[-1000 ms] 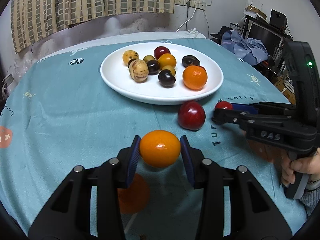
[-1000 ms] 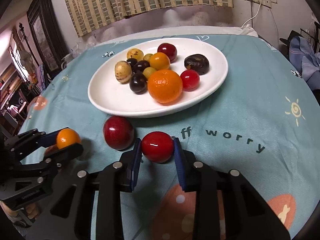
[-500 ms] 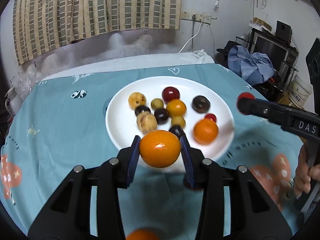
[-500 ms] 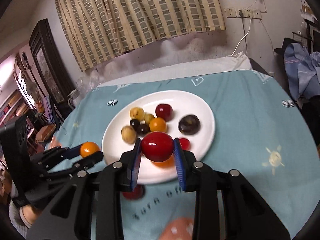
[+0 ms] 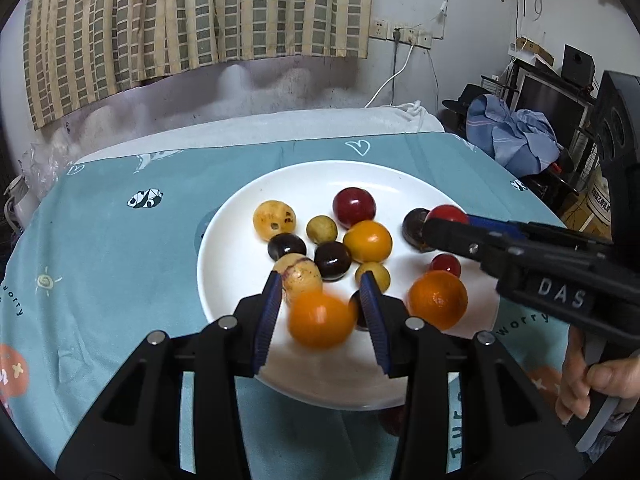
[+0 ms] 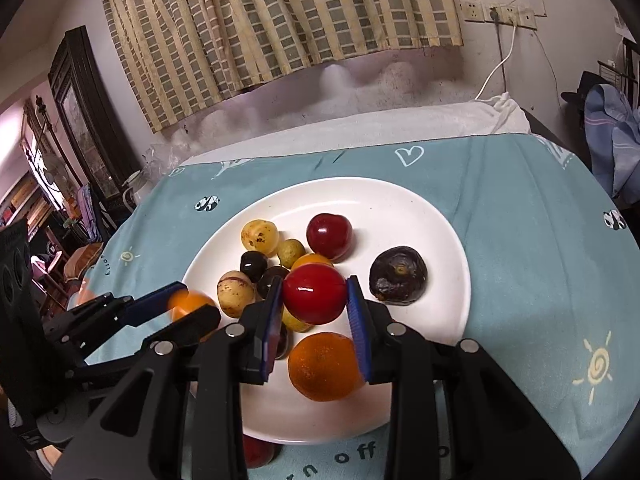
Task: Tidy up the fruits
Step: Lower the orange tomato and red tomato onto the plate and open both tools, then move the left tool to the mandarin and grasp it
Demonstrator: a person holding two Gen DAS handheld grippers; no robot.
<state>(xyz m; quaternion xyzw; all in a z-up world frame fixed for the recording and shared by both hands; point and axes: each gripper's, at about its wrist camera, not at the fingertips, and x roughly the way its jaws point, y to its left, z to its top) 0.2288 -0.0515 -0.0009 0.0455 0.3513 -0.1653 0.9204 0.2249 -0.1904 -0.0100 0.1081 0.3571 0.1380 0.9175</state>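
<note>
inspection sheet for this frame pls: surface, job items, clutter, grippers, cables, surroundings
Surface: teal printed tablecloth.
Job's things: white plate with mixed fruit; blurred orange; red fruit; another red fruit on the cloth by the plate's near rim.
Clutter: nothing seen.
Grippers: left gripper open, orange loose between its fingers; right gripper shut on red fruit, above the plate.
Cables: white cord from wall socket.
Surroundings: checked curtain, clothes pile.
</note>
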